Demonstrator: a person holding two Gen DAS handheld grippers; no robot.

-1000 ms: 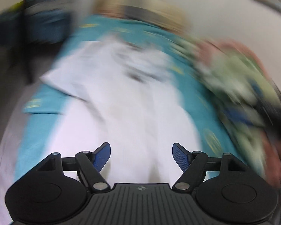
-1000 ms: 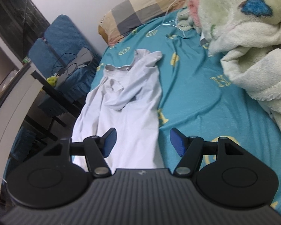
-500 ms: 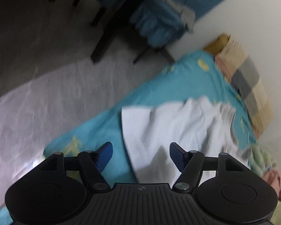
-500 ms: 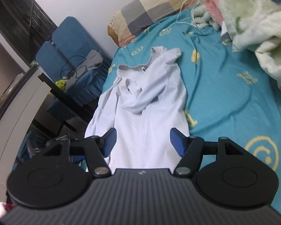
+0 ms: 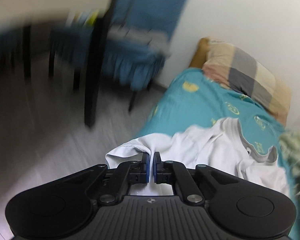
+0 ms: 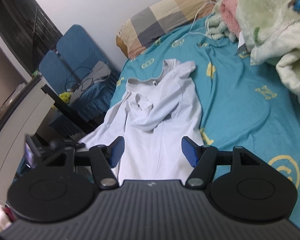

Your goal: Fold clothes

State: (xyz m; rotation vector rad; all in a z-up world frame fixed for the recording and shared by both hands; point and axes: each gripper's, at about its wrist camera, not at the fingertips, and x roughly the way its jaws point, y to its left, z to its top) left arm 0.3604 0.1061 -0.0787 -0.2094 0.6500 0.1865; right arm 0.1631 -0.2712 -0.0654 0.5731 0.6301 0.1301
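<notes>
White shirt [image 5: 210, 152] hem pinched – left gripper [image 5: 151, 160]; chair [image 5: 142, 40] blurred.

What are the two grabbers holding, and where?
The left gripper pinches the white shirt at its hem edge. The right gripper holds nothing.

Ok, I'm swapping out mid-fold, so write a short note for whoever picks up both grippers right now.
Left gripper: shut on a bunched edge of the white shirt, at the side of the bed nearest the blue chair.
Right gripper: open, empty, hovering over the shirt's lower part.
Shirt: lying lengthwise on the teal sheet, collar toward the checked pillow, one sleeve flopped across the chest, still rumpled.
Done: one edge gripped.
Left: grip with the right, flatten the shirt, make all the folds.
</notes>
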